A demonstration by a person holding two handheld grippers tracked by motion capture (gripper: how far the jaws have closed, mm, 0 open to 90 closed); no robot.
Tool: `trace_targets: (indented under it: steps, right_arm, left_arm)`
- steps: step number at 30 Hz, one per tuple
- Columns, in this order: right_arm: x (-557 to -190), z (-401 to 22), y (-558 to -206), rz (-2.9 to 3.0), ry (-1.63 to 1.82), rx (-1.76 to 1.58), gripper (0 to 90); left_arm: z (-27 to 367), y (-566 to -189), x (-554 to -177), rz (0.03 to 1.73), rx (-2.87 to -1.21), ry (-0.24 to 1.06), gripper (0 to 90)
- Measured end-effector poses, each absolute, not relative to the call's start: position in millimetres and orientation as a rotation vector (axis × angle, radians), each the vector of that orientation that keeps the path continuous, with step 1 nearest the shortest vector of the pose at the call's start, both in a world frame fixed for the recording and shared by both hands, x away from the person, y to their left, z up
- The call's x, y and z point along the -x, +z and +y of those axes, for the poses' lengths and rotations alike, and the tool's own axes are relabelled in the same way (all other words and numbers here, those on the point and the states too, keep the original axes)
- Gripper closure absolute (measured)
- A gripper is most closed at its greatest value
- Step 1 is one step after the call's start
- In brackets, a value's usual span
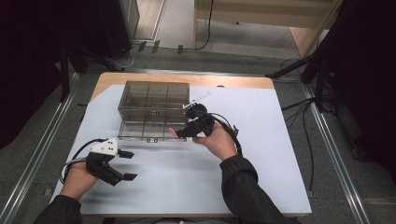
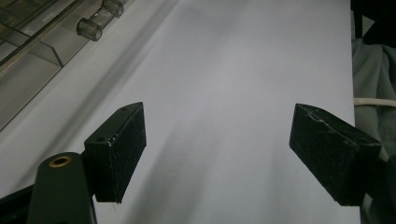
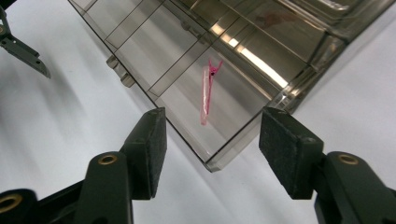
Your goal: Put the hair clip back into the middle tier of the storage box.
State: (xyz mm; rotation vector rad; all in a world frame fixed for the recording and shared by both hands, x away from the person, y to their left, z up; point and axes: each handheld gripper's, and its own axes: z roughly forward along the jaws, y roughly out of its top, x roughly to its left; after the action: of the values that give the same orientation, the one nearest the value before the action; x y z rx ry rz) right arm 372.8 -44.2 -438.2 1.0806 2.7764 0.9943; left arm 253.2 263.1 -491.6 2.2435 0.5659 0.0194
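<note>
1. A table (image 1: 261,83) with a wooden top is covered by a large white sheet (image 1: 261,154), and a smoky transparent compartment box (image 1: 154,98) sits on the sheet toward the far side, left of centre.
2. The box stands open: its lid (image 1: 152,129) is folded down toward the person and lies flat on the sheet, divided by ribs into cells like the base.
3. A pink hair clip (image 3: 206,95) lies inside the corner cell of the flat near part, close to its right end in the high view; there it shows as a small pink spot (image 1: 172,132) just left of the right gripper.
4. The right gripper (image 1: 183,134), held in the person's right hand (image 1: 219,142), hovers at the box's near right corner. Its jaws stand wide apart and hold nothing; in the right gripper view that corner lies between them, and whether they touch it cannot be told.
5. The left gripper (image 1: 129,165), held in the left hand (image 1: 78,179), sits over the bare sheet near the front left, well apart from the box. Its jaws are spread wide and empty.
6. In the left gripper view, two round latch knobs (image 2: 89,29) on the box edge show at upper left.
</note>
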Motion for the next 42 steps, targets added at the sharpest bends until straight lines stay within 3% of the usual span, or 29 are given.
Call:
trace_targets:
  steps: [42]
  right_arm:
    - [-373,-114,-438,2.681,1.066,-1.022,23.9]
  left_arm:
    - [262,-491,-254,0.573,-2.238,0.024,20.0]
